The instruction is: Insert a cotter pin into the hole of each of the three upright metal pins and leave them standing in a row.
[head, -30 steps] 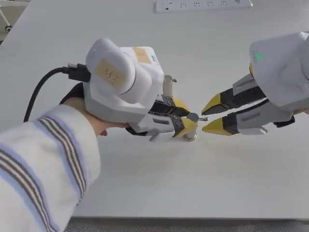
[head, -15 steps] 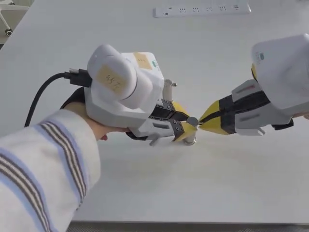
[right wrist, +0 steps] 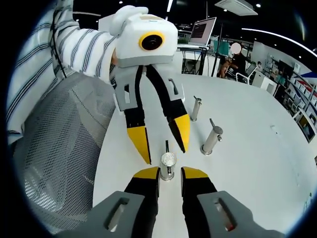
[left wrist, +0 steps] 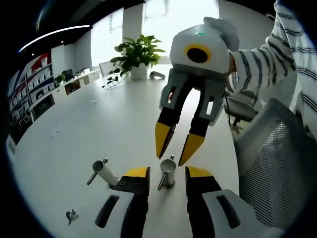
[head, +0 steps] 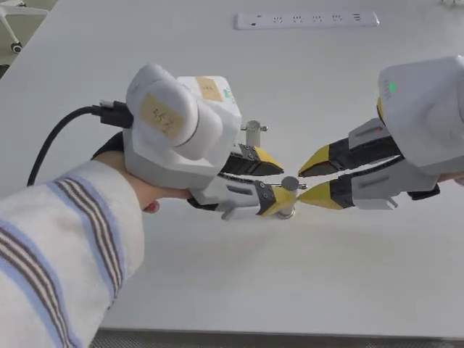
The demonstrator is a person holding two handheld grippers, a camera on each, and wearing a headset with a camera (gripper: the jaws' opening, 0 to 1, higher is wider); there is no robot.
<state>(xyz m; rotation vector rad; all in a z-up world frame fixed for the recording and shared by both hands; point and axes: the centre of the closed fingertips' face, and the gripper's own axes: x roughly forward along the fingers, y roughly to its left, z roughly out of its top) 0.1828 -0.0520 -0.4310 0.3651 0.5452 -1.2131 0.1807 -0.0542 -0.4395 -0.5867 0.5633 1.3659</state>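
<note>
Left gripper [left wrist: 167, 172] and right gripper [right wrist: 171, 173] meet nose to nose over a white workbench [head: 217, 275], each with its yellow-tipped jaws parted and clasping nothing. Both pairs of jaws flank one upright metal pin [head: 288, 197] standing between them. A thin cotter pin [right wrist: 167, 147] crosses that pin near its top, one end pointing toward the left gripper. Seen from the right gripper, a second metal pin [right wrist: 213, 136] stands just beyond, and a third metal pin [right wrist: 196, 108] farther back, each with a thin rod through its upper end. A striped sleeve [head: 65, 239] covers the arm holding the left gripper. A white power strip [head: 304, 19] lies at the far edge of the bench.
</note>
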